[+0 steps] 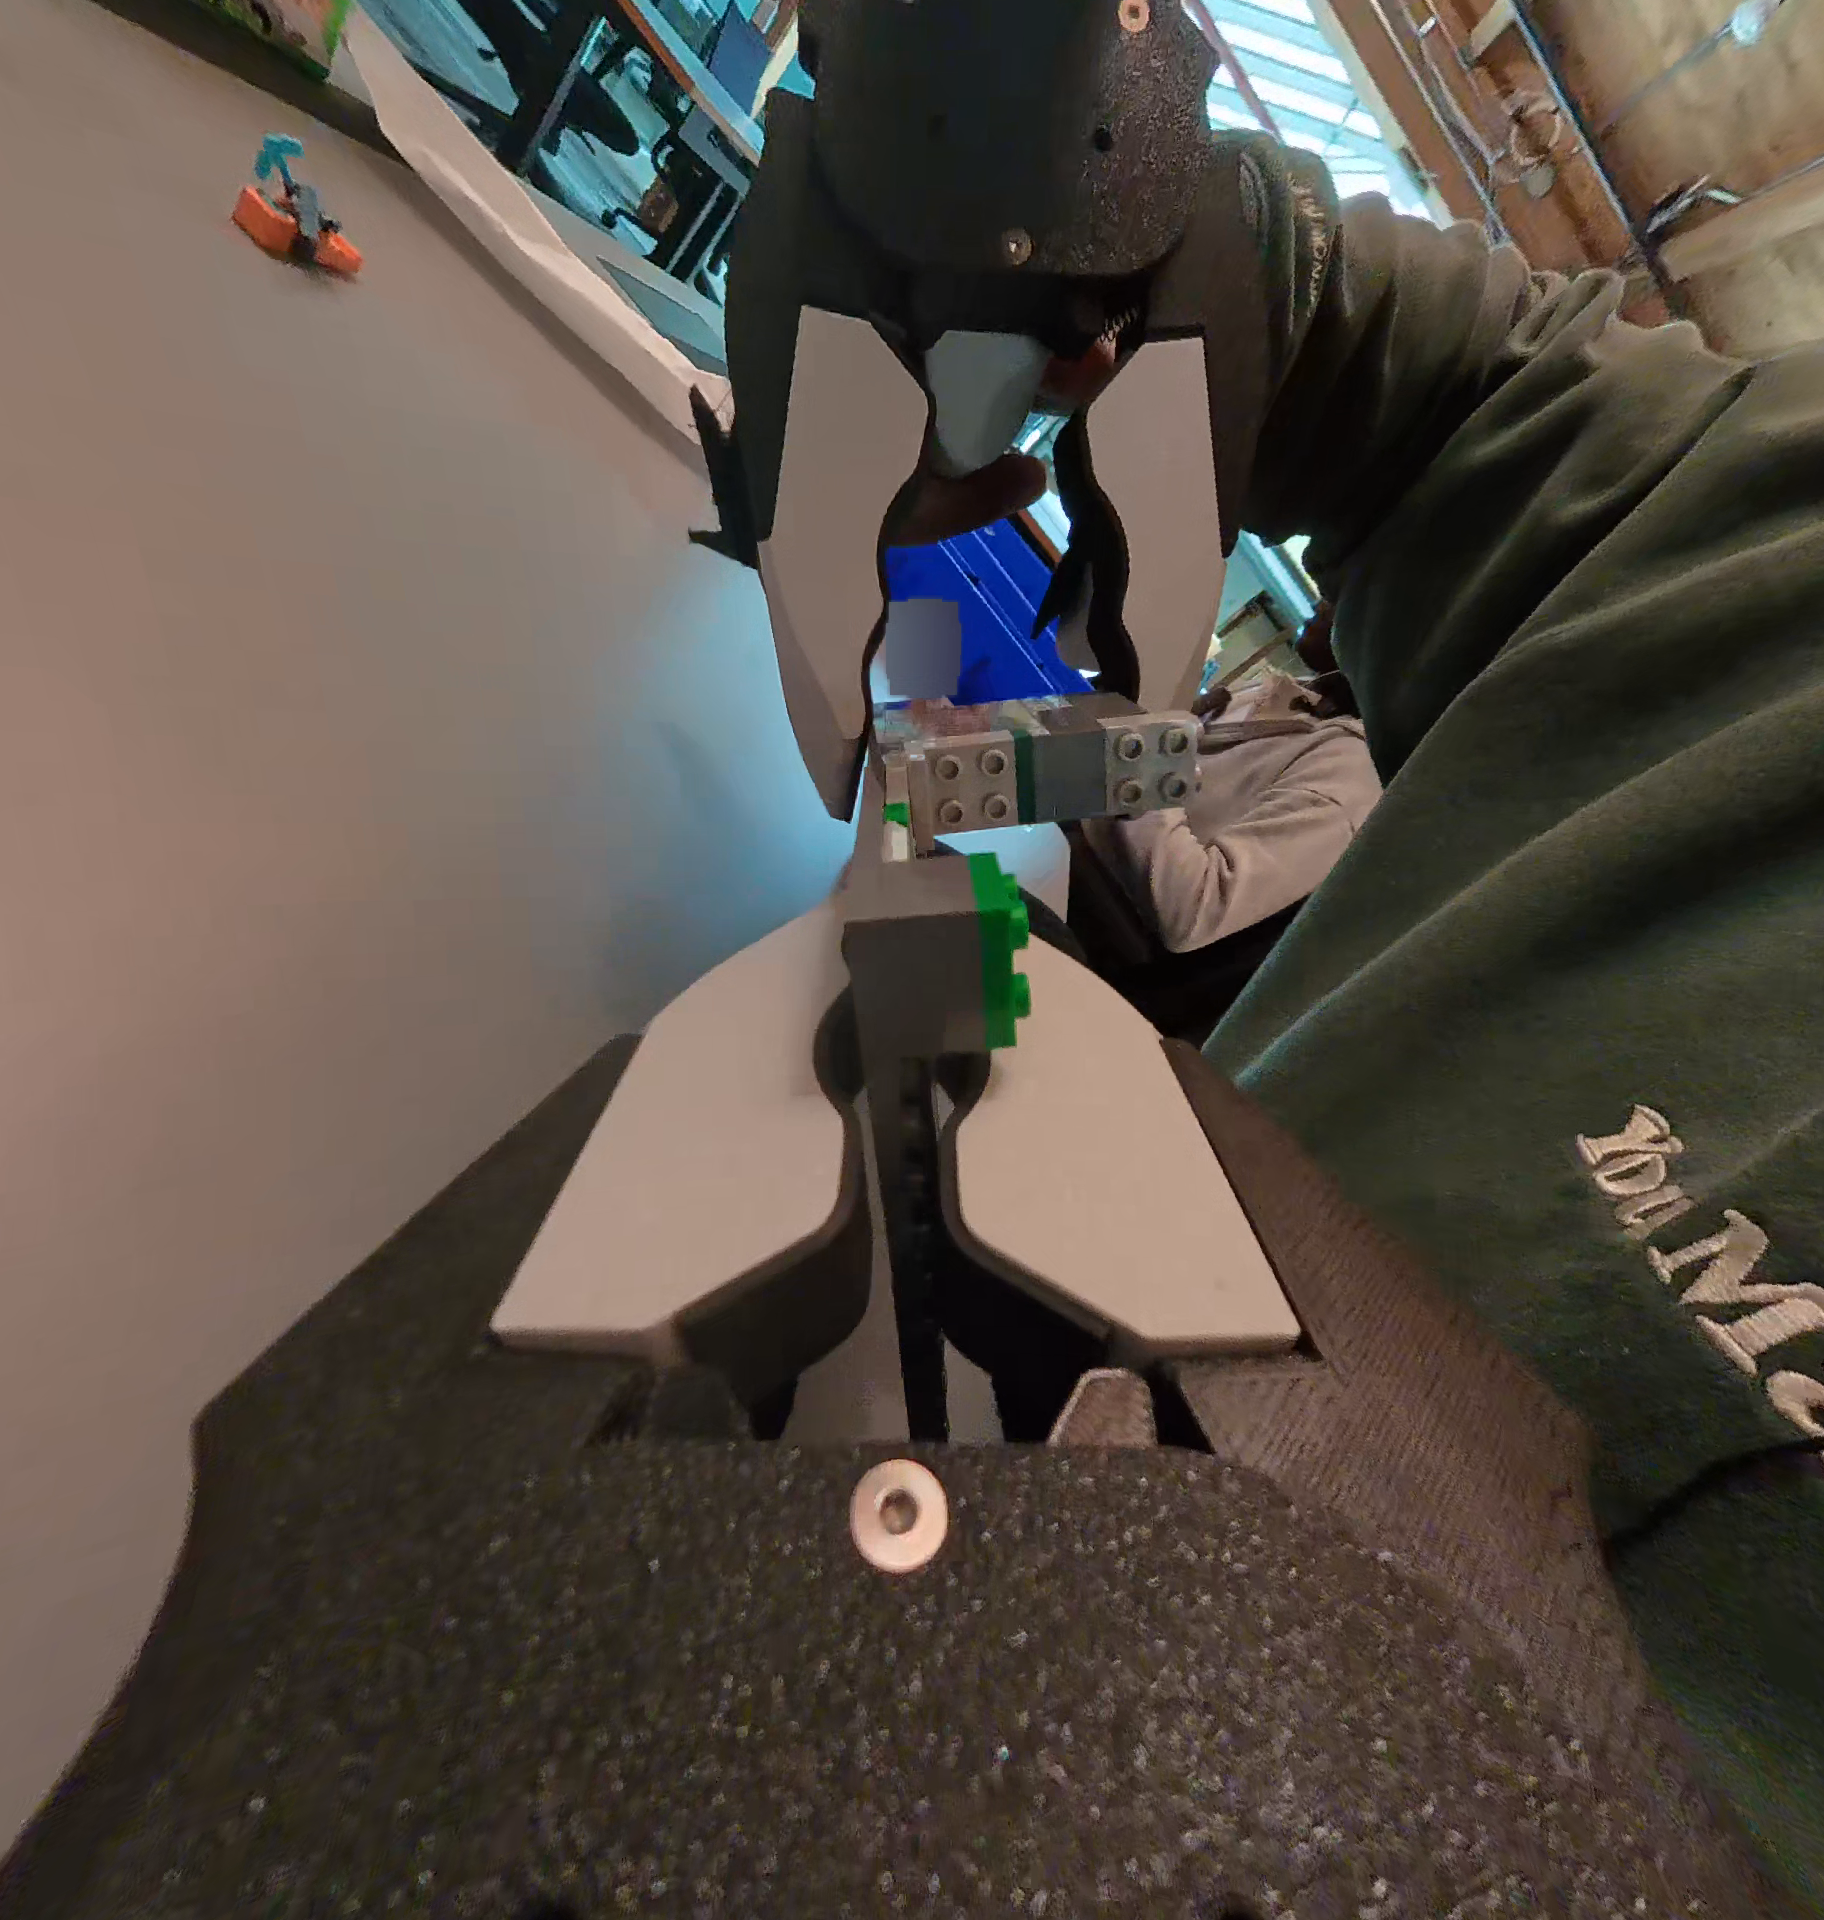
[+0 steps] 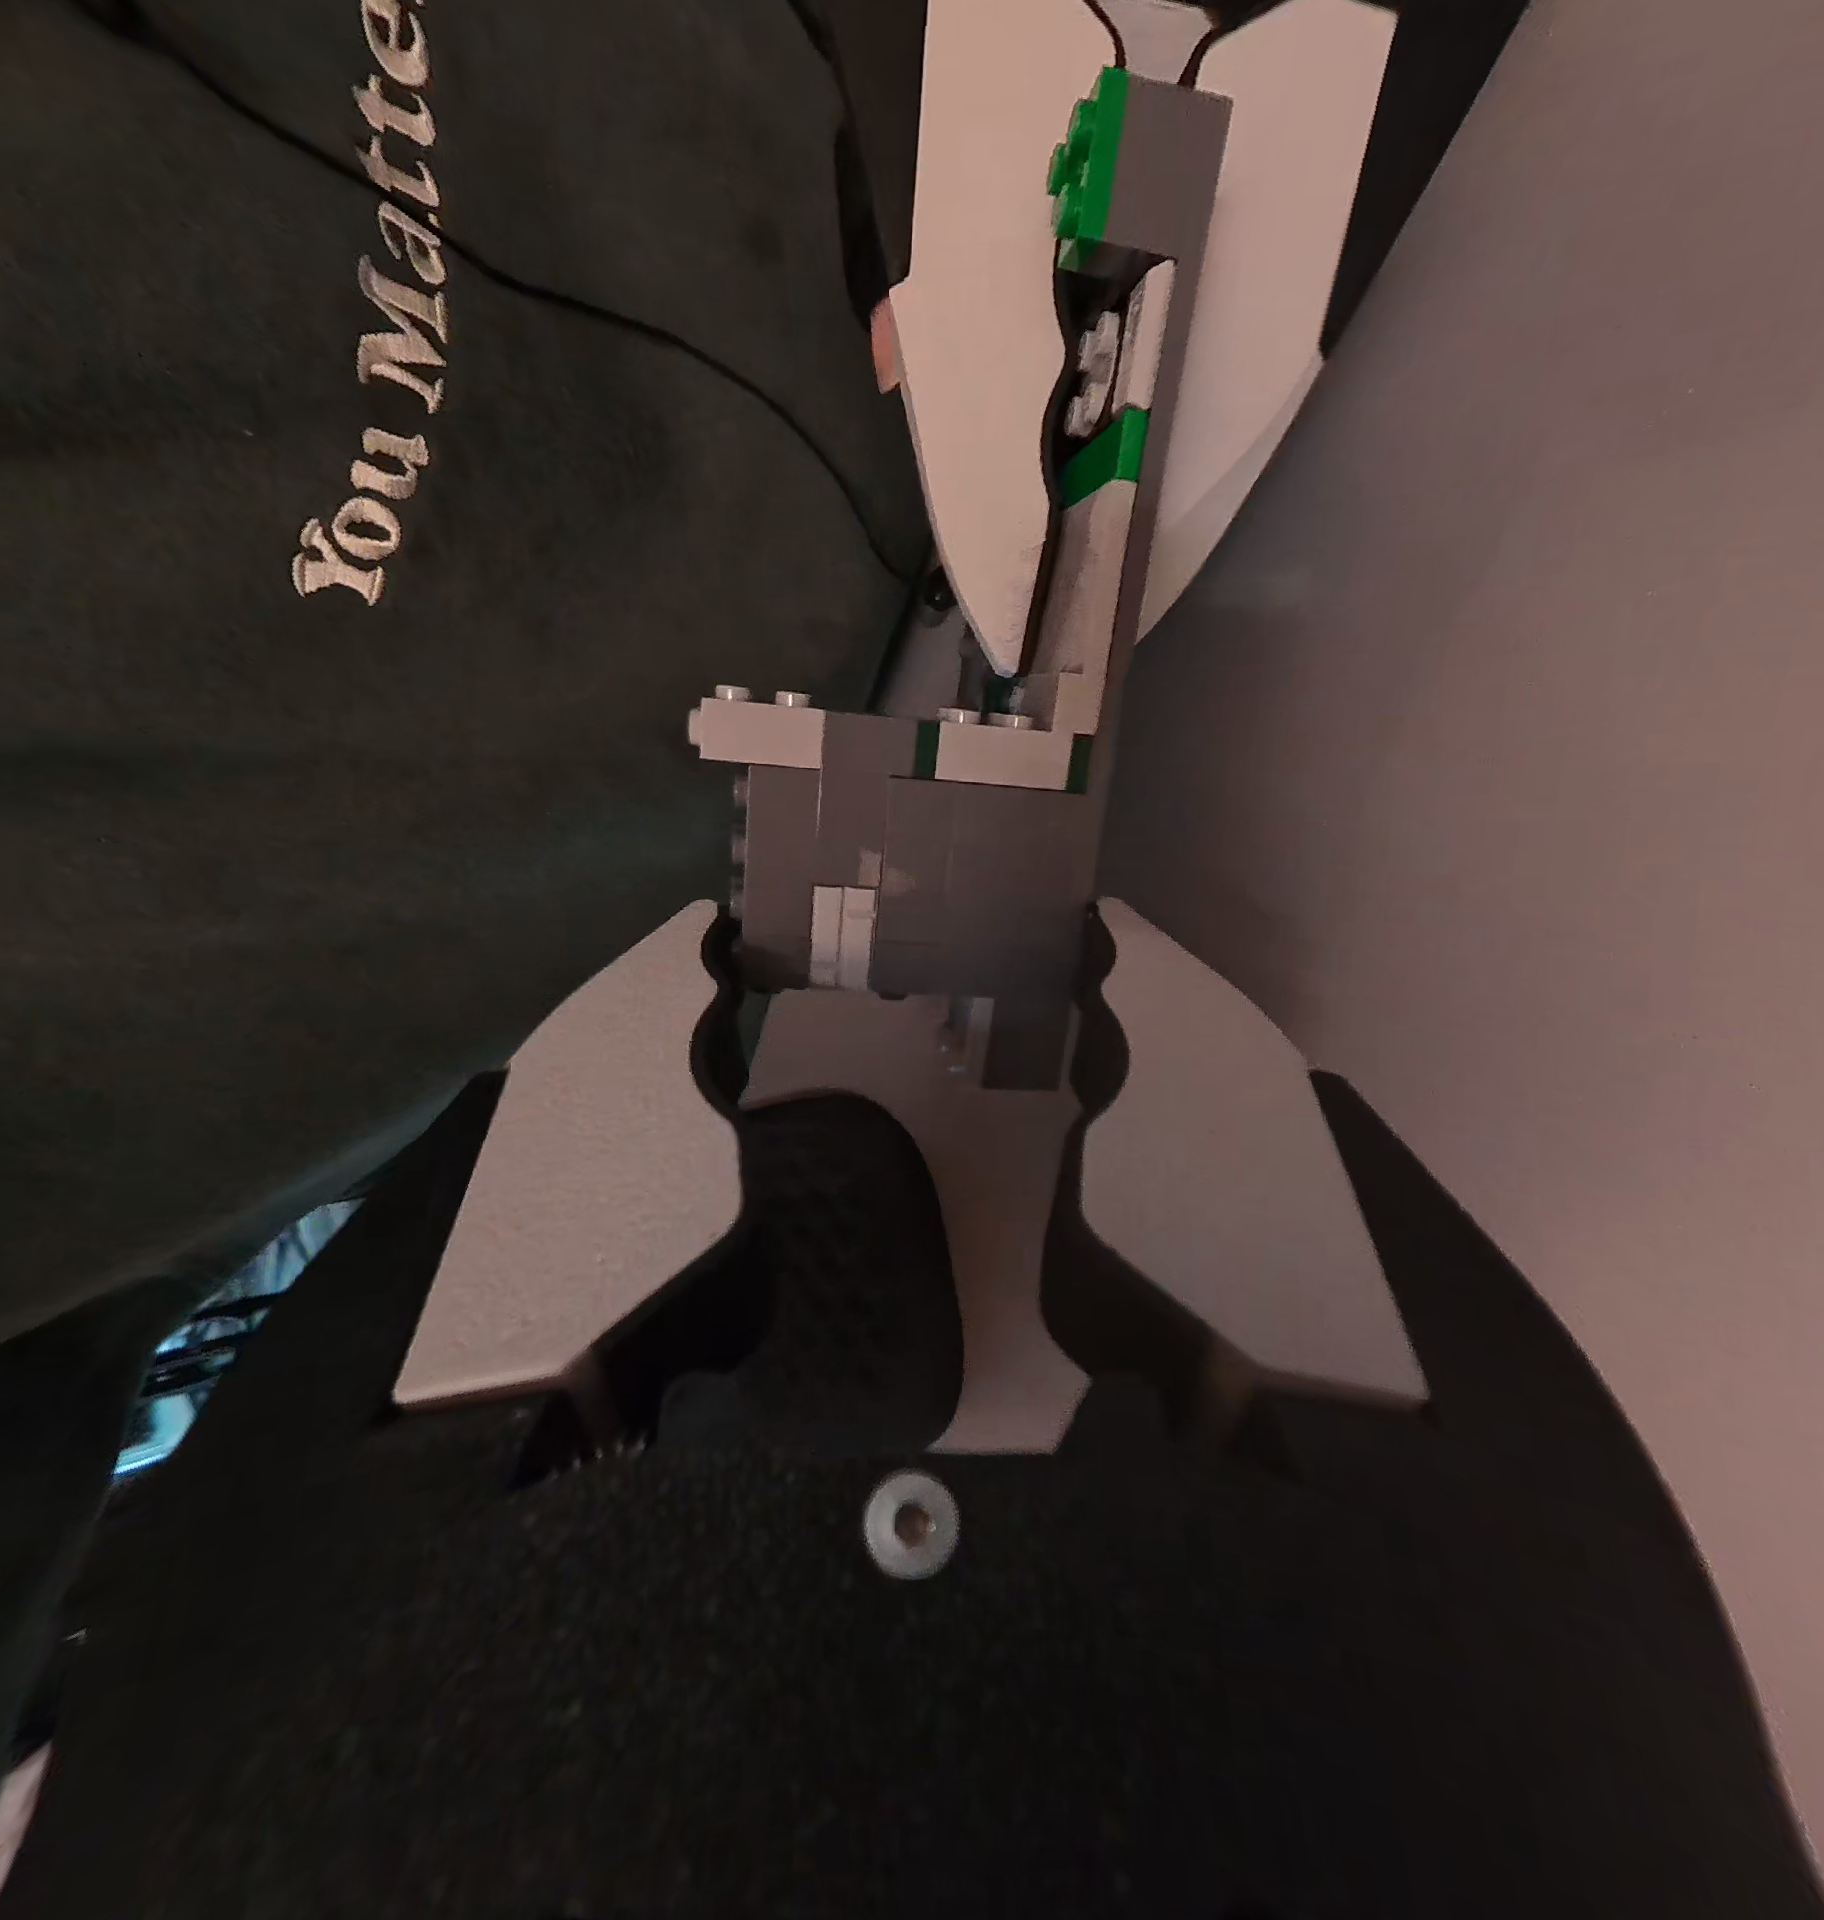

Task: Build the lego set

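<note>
Two sets of black-bodied, pale-fingered tongs face each other tip to tip above a plain pale counter. Between them is one grey brick-built lego assembly, and one small orange-and-teal lego piece lies far off on the counter near its edge.

Left tongs: nearly closed, clamped on a dark grey block with a green studded plate on its side; this is one end of the assembly.

Right tongs: parted about as wide as the assembly's chunky grey body and gripping it on both sides; in the left wrist view the same tongs come down from the top of the frame onto the studded grey section.

The assembly is held in the air, off the counter, close to the person's dark green sweatshirt. It is mostly dark and light grey bricks, with thin green layers, exposed studs on light grey bricks, and a long narrow grey arm reaching into the left tongs.

A second person in a light grey top is in the background.
</note>
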Demonstrator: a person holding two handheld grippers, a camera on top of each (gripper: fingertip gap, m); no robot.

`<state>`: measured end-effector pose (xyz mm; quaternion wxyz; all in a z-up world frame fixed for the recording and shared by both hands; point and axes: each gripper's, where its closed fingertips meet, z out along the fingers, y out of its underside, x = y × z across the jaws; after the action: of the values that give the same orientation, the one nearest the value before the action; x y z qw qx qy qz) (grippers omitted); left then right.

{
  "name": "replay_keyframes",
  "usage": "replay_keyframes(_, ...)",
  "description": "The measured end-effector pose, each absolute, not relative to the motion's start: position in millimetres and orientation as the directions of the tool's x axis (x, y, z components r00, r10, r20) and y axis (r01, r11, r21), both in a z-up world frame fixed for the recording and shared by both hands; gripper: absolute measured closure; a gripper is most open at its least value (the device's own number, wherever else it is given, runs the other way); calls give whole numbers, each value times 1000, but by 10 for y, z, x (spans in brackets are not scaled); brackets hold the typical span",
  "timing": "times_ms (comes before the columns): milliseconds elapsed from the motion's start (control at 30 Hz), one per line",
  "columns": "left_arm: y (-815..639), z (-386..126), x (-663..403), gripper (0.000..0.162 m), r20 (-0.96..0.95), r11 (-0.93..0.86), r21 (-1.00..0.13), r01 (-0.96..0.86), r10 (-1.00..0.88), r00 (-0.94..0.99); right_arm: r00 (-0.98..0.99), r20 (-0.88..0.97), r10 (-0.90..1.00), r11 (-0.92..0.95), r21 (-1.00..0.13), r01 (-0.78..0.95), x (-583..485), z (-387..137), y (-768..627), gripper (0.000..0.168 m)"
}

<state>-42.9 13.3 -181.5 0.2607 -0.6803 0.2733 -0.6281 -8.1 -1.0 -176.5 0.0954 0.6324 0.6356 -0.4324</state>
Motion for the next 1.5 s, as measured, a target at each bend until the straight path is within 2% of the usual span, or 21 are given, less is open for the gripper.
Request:
replay_keyframes(433,72,-1846,-434,154,638,-642,-763,-78,-767,72,-176,-576,798,-137,-458,878,-88,-1829,-103,106)
replay_keyframes(567,162,-1747,-450,155,632,-634,-772,-36,-772,65,-155,-486,860,-150,-530,834,-128,-1738,-33,104)
replay_keyframes(667,232,-1717,-462,155,643,-645,-764,-21,-763,72,-125,-333,934,-107,-599,794,-110,-1658,48,96)
replay_keyframes(767,269,-1712,-453,155,728,-729,-685,0,-685,33,-28,-167,985,-97,-693,714,-98,-1588,148,97)
replay_keyframes(867,295,-1760,-424,155,821,-821,-572,4,-572,-6,100,80,992,-2,-770,638,-66,-1587,255,108)
replay_keyframes(1000,278,-1846,-338,155,900,-900,-436,-23,-435,-34,223,217,950,57,-827,559,-64,-1632,249,120)
replay_keyframes(1133,243,-1877,-253,155,948,-948,-316,-43,-313,-65,274,248,929,76,-854,515,-32,-1616,256,127)
replay_keyframes(1333,193,-1871,-204,155,961,-962,-269,-46,-265,-85,283,303,910,126,-853,507,56,-1504,214,138)
replay_keyframes(1400,174,-1865,-193,155,959,-961,-274,-46,-270,-86,292,251,923,93,-881,463,86,-1422,176,140)
replay_keyframes(1500,131,-1825,-174,155,949,-951,-304,-47,-299,-98,288,5,958,-98,-935,341,139,-1307,136,131)
